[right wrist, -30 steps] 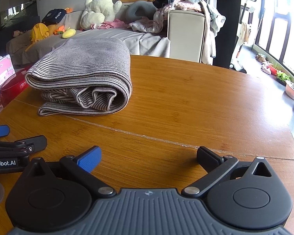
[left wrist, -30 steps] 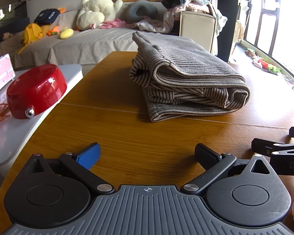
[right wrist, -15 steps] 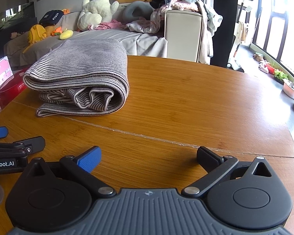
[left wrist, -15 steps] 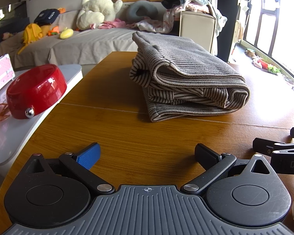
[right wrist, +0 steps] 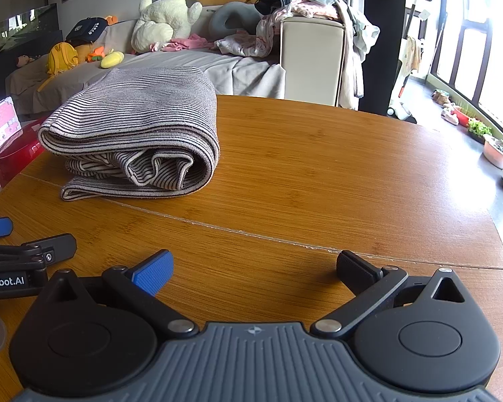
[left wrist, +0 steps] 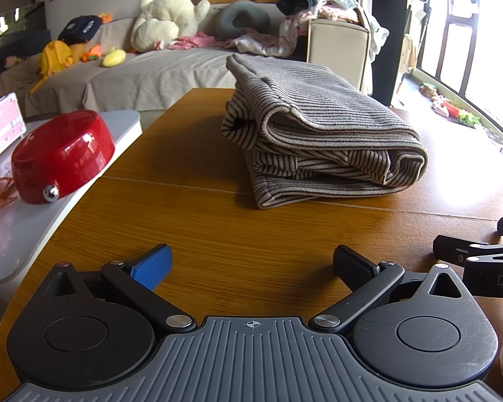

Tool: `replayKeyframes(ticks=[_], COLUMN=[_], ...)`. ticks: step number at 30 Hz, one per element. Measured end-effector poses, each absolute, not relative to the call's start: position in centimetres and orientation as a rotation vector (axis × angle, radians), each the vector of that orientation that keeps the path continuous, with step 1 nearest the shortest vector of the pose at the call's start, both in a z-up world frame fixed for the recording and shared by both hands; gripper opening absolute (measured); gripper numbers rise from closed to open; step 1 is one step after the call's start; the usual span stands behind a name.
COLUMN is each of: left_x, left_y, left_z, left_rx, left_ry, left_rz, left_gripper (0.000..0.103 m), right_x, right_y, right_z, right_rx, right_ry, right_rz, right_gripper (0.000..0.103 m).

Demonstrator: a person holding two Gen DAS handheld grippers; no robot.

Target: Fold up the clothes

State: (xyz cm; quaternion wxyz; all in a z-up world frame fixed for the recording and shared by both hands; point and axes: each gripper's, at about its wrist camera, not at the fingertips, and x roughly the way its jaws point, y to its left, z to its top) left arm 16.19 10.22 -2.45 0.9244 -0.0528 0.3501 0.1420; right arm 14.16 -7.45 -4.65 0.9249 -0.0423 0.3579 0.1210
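The striped garment (left wrist: 322, 140) lies folded on the desk (left wrist: 201, 231), ahead of both jaws, which gape wide and hold nothing. It looks soft, light and floppy — best pinched at the thick rolled edge, where layers bunch.

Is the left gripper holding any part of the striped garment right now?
No: the left gripper is open over bare wooden table, with the folded striped garment lying well ahead of it, untouched.
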Motion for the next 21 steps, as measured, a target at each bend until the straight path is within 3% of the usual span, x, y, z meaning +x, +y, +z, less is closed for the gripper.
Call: replayKeyframes(ticks=[21], left_x=[16.16], left_y=[10.21], left_z=[-2.5], left_rx=[-0.108], left_ry=[0.718], left_rz=[0.291], left_gripper=[0.103], right_x=[14.28], right_y=[-7.64], right_z=[-4.63], right_rx=[-0.085], right_ry=[0.734], right_rz=[0.244], right_gripper=[0.103])
